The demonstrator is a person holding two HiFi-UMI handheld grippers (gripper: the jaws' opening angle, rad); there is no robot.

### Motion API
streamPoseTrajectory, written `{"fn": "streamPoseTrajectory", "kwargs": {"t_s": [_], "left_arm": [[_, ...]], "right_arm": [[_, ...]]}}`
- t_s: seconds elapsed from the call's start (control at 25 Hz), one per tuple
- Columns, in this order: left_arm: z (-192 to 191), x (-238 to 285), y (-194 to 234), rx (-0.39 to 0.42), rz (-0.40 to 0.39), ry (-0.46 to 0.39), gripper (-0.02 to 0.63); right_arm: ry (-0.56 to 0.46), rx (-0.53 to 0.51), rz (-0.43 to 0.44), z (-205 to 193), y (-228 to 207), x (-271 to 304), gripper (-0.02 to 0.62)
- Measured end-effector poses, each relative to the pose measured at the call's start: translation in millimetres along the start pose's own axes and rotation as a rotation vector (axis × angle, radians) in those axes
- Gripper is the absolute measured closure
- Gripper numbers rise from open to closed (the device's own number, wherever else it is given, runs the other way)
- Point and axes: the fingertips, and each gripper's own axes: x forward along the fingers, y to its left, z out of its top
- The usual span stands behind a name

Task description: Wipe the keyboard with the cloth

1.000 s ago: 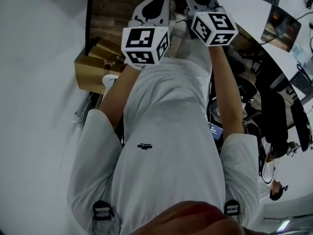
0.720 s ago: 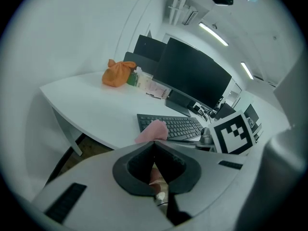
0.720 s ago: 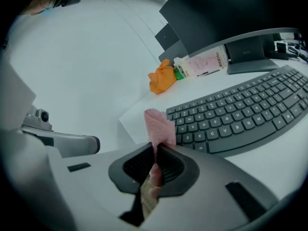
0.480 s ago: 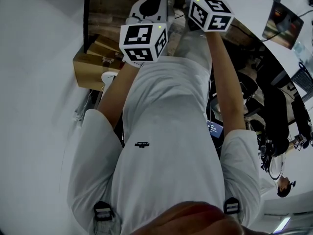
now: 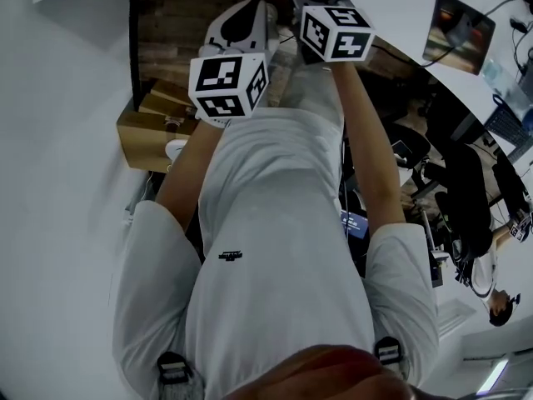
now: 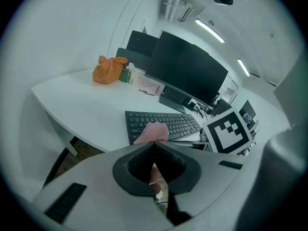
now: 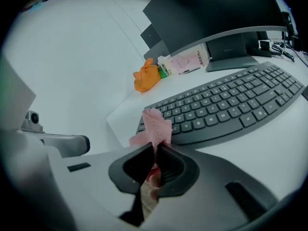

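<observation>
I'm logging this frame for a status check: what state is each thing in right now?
Left gripper: shut on the cloth.
Right gripper: shut on the cloth.
Cloth: bunched, pinched by both grippers.
Keyboard: lying flat on the desk.
Monitor: screen dark.

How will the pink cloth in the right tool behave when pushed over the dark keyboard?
The pink cloth is probably floppy and light: above the shut right tool it stands crumpled, with one fold sagging sideways. Pushed over the dark keyboard, it will likely bunch and may catch on key edges rather than slide flat.
</observation>
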Motion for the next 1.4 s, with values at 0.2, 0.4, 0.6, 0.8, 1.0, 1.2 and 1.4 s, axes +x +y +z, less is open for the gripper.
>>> {"fn": "streamPoseTrajectory", "kwargs": {"t_s": [0.2,0.4,0.6,0.8,1.0,1.2,1.4], "left_arm": [[0,10,-15,0.012,-0.016,0.013,0.594],[0,20,-27,0.027,-0.033,0.022,0.594],[-2,28,-37,0.033,-0.044,0.032,0.594],[-1,35,-47,0.044,-0.053,0.04,0.594],[0,42,-60,0.055,-0.069,0.045,0.594],[0,51,-74,0.066,-0.086,0.051,0.594],[2,57,-84,0.077,-0.097,0.058,0.594]], "right_arm": [[-0.002,0.027,-0.041,1,-22,-13,0.569],[-0.008,0.052,-0.068,4,-42,-22,0.569],[-0.012,0.08,-0.107,5,-64,-34,0.569],[-0.003,0.095,-0.146,7,-83,-45,0.569],[0.008,0.118,-0.19,14,-101,-54,0.569],[0.028,0.118,-0.24,20,-122,-67,0.569],[0.034,0.124,-0.264,23,-138,-77,0.569]]}}
